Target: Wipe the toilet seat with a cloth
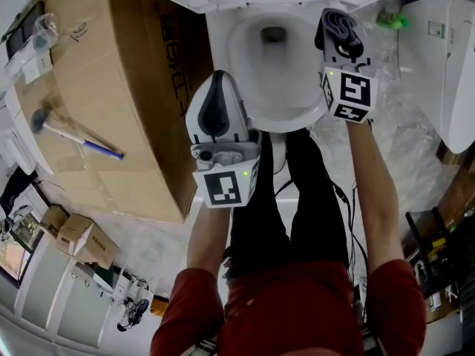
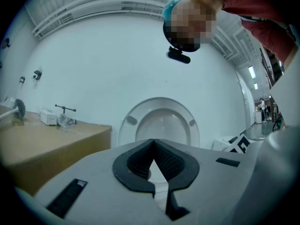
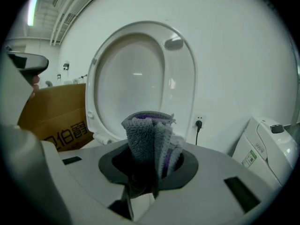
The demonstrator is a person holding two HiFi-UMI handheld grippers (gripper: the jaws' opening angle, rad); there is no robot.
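Note:
The white toilet (image 1: 276,99) stands ahead with its seat and lid (image 3: 140,78) raised upright against the wall. My right gripper (image 1: 338,28) hovers over the bowl's right rim, shut on a folded grey and purple cloth (image 3: 150,142), also seen as a dark bundle (image 1: 340,27) from the head view. My left gripper (image 1: 217,99) is at the bowl's left rim, shut with nothing between its jaws; its pads (image 2: 161,161) meet at the tip. The raised lid (image 2: 159,123) fills the middle of the left gripper view.
A large cardboard box (image 1: 111,87) stands left of the toilet, with a hammer-like tool (image 1: 70,130) on top. A white appliance (image 1: 445,65) and crinkled plastic sheet (image 1: 401,124) lie to the right. A wall socket with a plug (image 3: 198,124) is behind the toilet. The person's legs (image 1: 297,221) are below.

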